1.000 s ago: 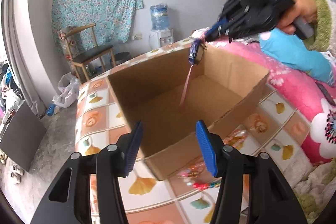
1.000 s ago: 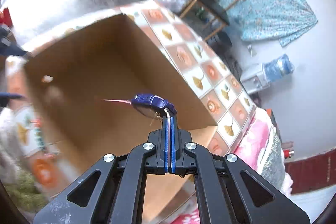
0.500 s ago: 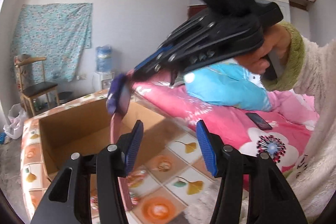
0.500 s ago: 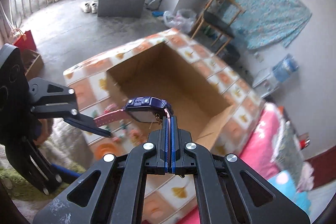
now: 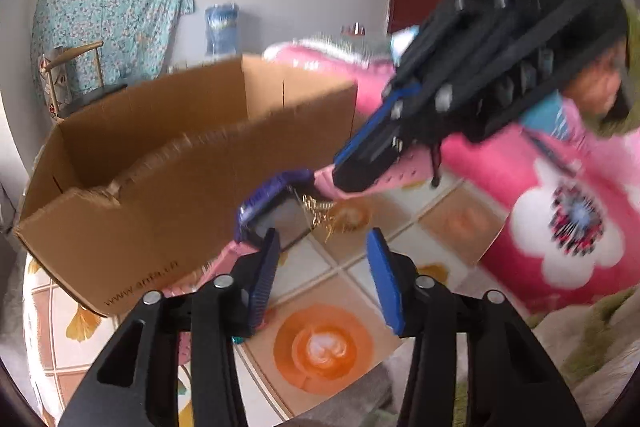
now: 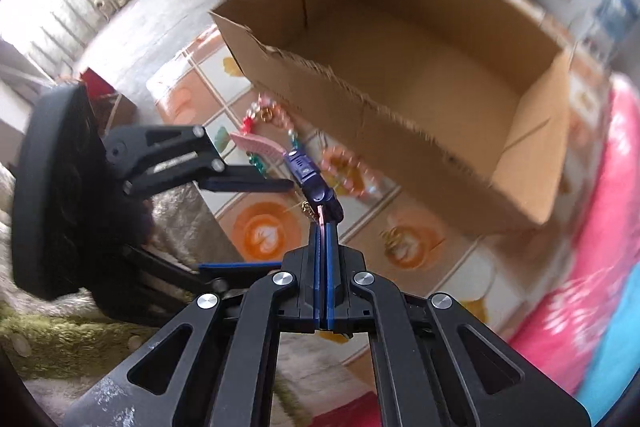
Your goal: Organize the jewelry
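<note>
My right tool [image 6: 323, 227], pads pressed together, pinches the pink strap of a child's watch [image 6: 308, 179]; the purple case hangs just past the pad tips, and the far strap end reaches toward 10 o'clock in the right wrist view. A small gold chain [image 6: 307, 206] dangles beside the case at the pad tips; how it is attached I cannot tell. My left tool [image 5: 320, 267] has its jaws partly spread and closing; in the left wrist view the watch case [image 5: 266, 205] sits at 11 o'clock from the gap, just above the left pad [image 5: 266, 275], and no pad presses on it that I can see. The gold chain [image 5: 320, 215] hangs at 12 o'clock above that gap. My right tool enters the left wrist view from 2 o'clock [image 5: 380, 147], carried by my hand [image 5: 596, 91], which is blurred. The cardboard box [image 6: 536, 143], open-topped with a ragged near rim, stands on the table [image 6: 404, 195] at 12 to 2 o'clock in the right wrist view, and nothing shows on its visible floor. A beaded bracelet [image 6: 268, 115] in red, pink and green lies on the tiled tablecloth at 11 o'clock, close to the box's near wall, apart from both tools. A pink flowered quilt [image 5: 560, 227] lies at 3 o'clock in the left wrist view, beside the table.
</note>
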`<action>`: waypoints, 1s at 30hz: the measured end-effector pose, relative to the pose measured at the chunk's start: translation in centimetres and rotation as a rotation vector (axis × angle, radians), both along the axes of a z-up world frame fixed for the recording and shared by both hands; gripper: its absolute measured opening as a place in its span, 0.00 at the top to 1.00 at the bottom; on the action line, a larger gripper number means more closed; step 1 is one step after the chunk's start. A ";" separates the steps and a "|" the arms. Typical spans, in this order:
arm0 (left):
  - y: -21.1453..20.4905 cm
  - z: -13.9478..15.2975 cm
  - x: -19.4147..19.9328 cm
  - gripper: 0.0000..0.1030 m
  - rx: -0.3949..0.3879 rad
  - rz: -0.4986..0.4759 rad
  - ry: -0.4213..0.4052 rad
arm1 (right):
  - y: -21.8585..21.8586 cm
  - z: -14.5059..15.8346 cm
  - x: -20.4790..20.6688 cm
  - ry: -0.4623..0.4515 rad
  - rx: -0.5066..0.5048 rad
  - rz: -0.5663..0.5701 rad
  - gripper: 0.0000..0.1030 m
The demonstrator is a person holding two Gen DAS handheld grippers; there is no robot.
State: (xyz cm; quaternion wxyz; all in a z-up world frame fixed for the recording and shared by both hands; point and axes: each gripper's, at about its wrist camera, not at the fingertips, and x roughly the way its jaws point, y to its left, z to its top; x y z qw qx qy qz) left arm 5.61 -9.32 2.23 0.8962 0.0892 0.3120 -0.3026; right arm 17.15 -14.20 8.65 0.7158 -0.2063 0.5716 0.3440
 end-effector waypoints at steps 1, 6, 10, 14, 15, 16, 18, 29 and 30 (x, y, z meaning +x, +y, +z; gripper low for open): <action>-0.3 -0.6 0.0 0.62 0.018 0.003 0.003 | -0.2 -0.2 0.2 0.019 0.006 -0.008 1.00; -2.0 -1.7 -0.2 0.65 0.113 0.007 -0.044 | -1.1 -1.7 1.1 0.146 0.052 -0.045 1.00; -3.1 -2.4 -0.1 0.72 0.161 0.012 -0.071 | -1.5 -1.9 1.2 0.171 0.056 -0.035 1.00; -3.2 -2.7 0.4 0.85 0.188 0.003 -0.067 | -1.8 -1.9 1.1 0.178 0.059 -0.023 1.00; -3.2 -2.9 0.6 0.85 0.189 -0.002 -0.058 | -2.0 -1.7 1.1 0.177 0.059 -0.020 1.00; -3.1 -2.9 0.8 0.85 0.187 -0.006 -0.051 | -2.0 -1.6 1.0 0.172 0.055 -0.013 1.00; -3.0 -3.0 1.0 0.86 0.178 -0.018 -0.040 | -2.3 -1.6 0.9 0.173 0.059 -0.008 1.00; -2.5 -2.9 1.2 0.97 0.123 -0.067 -0.019 | -3.4 -1.6 1.2 0.138 0.049 -0.013 1.00; -2.5 -3.0 1.2 0.97 0.127 -0.064 -0.020 | -3.5 -1.5 1.2 0.134 0.045 -0.014 1.00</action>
